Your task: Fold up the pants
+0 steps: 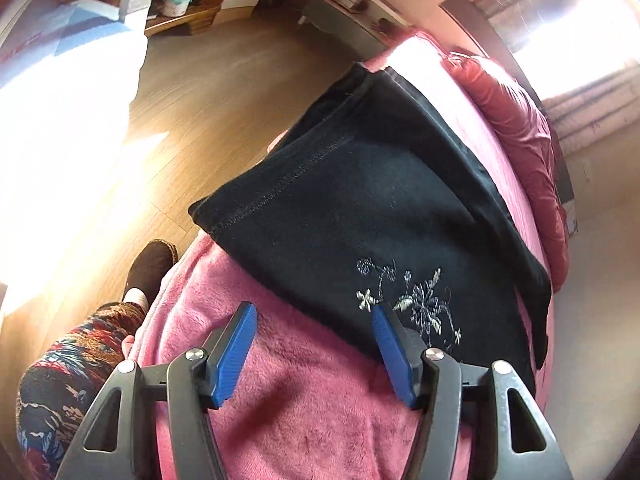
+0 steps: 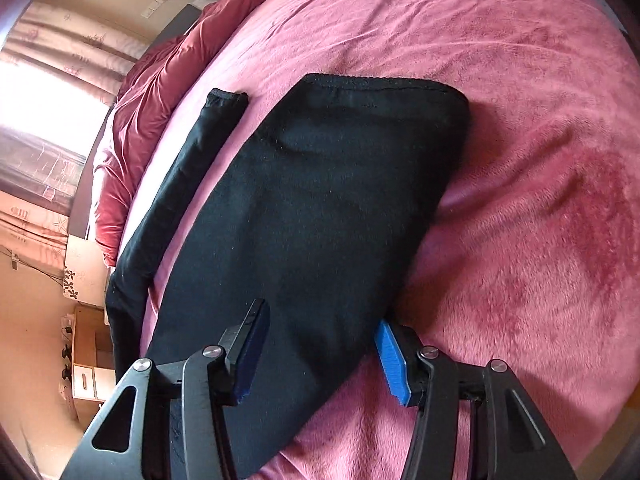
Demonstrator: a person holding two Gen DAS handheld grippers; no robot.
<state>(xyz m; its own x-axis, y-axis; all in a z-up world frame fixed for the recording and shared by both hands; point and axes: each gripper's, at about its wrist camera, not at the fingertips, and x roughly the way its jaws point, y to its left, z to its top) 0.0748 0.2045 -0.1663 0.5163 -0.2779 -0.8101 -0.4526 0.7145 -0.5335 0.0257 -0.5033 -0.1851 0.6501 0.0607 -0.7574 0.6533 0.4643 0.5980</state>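
Bright daylight thru window (image 2: 44, 100) blows out floor (image 1: 80, 168) w/ glare; fisheye edges warped, slightly soft.

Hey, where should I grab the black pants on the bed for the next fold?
Probably pinch the near edge of the black pants, coming from the bed's near side. That edge lies flat on the pink blanket between the right hand-held gripper fingers.

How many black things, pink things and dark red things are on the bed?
Black: 1, the pants
Pink: 1, the fuzzy blanket
Dark red: 1, the bunched-up quilt
Total: 3
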